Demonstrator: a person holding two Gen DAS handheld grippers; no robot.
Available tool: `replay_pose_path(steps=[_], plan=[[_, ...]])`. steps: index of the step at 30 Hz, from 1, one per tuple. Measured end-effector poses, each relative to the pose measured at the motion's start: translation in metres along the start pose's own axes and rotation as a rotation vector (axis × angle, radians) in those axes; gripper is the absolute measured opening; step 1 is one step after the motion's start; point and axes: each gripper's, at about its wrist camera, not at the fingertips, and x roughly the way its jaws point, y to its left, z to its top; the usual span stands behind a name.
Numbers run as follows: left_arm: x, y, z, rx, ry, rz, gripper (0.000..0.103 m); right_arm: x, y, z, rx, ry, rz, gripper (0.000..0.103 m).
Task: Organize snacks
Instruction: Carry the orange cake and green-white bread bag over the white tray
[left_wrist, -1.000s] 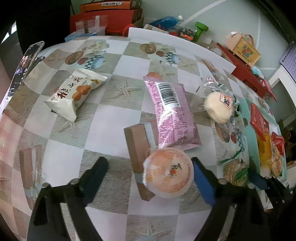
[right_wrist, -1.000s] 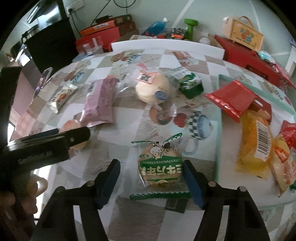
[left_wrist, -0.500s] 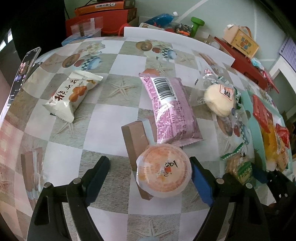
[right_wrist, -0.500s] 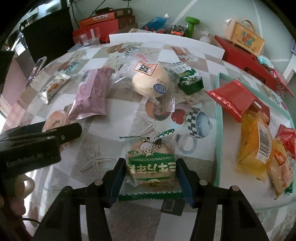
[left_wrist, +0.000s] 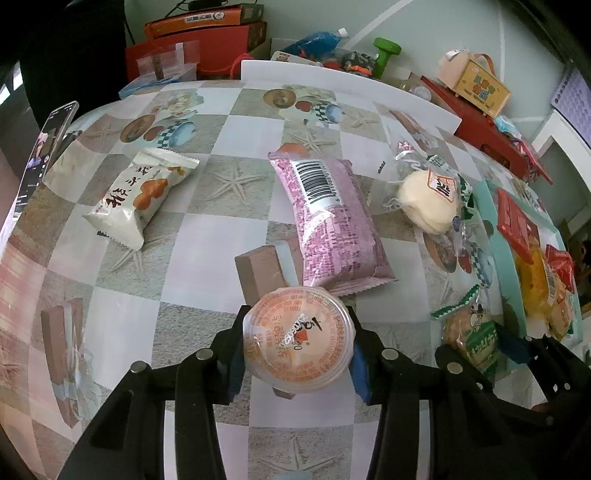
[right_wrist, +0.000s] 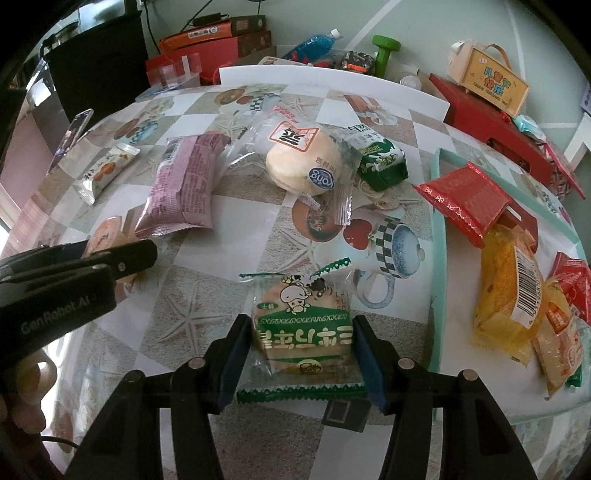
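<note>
While clenched on a round orange jelly cup (left_wrist: 297, 338), left gripper (left_wrist: 295, 347); beside it, right gripper (right_wrist: 301, 345) clamped around a green-labelled biscuit packet (right_wrist: 301, 332) on checkered tablecloth (left_wrist: 207, 236).

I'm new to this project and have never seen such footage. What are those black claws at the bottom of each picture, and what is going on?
No robot here: a person holds a two-finger gripper in each hand, each with a fisheye camera looking along its fingers. One picture comes from each gripper.

The left gripper is closed on a round orange jelly cup. The right gripper is closed on a green biscuit packet.

On the checked tablecloth lie a pink packet, a white packet, a cream bun in clear wrap and a small green carton. A teal tray on the right holds red and yellow snacks.
</note>
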Motion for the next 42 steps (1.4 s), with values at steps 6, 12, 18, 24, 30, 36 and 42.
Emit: replay_pose_path(steps=[6, 12, 18, 24, 30, 36, 42], plan=[[0.0, 0.0, 0.0, 0.002, -0.001, 0.003, 0.048, 0.0, 0.001, 0.0, -0.005, -0.001, -0.004, 0.059], [0.0, 0.0, 0.0, 0.0, -0.003, 0.0, 0.048, -0.001, 0.003, 0.002, -0.012, -0.005, 0.004, 0.053], [-0.003, 0.001, -0.001, -0.006, -0.011, -0.01, 0.048, -0.011, -0.003, 0.004, 0.016, -0.042, 0.011, 0.053], [-0.018, 0.0, 0.002, -0.008, -0.051, -0.022, 0.048, -0.031, -0.009, 0.008, 0.048, -0.124, 0.04, 0.053], [-0.034, -0.001, 0.006, -0.006, -0.099, -0.032, 0.048, -0.041, -0.012, 0.011, 0.061, -0.159, 0.043, 0.053], [-0.04, -0.004, 0.006, -0.002, -0.112, -0.04, 0.048, -0.042, -0.014, 0.01, 0.069, -0.164, 0.041, 0.053], [-0.042, -0.01, 0.005, 0.015, -0.119, -0.048, 0.048, -0.048, -0.036, 0.009, 0.128, -0.179, 0.018, 0.053]])
